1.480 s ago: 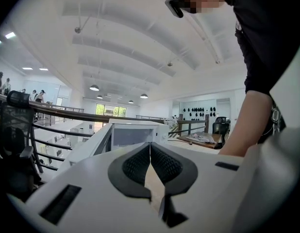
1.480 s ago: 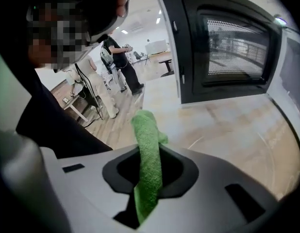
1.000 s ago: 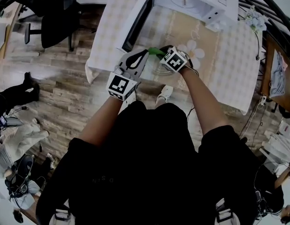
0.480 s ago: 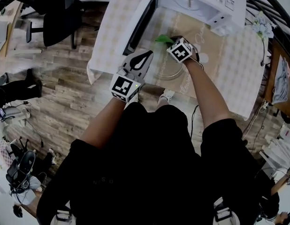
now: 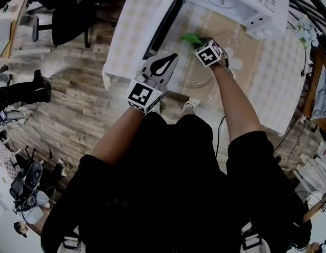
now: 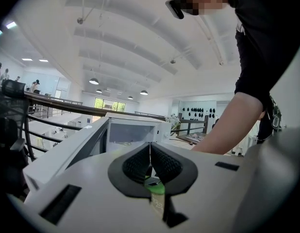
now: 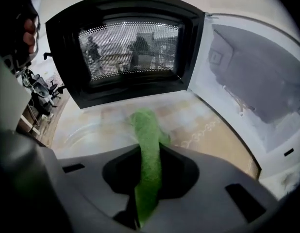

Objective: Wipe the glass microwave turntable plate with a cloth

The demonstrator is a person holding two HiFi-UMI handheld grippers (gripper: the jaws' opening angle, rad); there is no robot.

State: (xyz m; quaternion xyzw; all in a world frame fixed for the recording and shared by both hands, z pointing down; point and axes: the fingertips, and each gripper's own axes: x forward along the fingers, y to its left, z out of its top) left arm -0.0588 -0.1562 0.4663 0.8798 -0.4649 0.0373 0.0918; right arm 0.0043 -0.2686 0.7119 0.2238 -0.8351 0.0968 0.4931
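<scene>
Both bare forearms reach forward. The left gripper [image 5: 164, 63] has its jaws pressed together with nothing between them. The right gripper [image 5: 200, 42], just ahead, pinches a green cloth [image 7: 148, 135].

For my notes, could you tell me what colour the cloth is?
The cloth is green; the right gripper view shows it best.

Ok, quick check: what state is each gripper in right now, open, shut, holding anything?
Left gripper: shut, with nothing visible between its jaws.
Right gripper: shut on the green cloth.
</scene>
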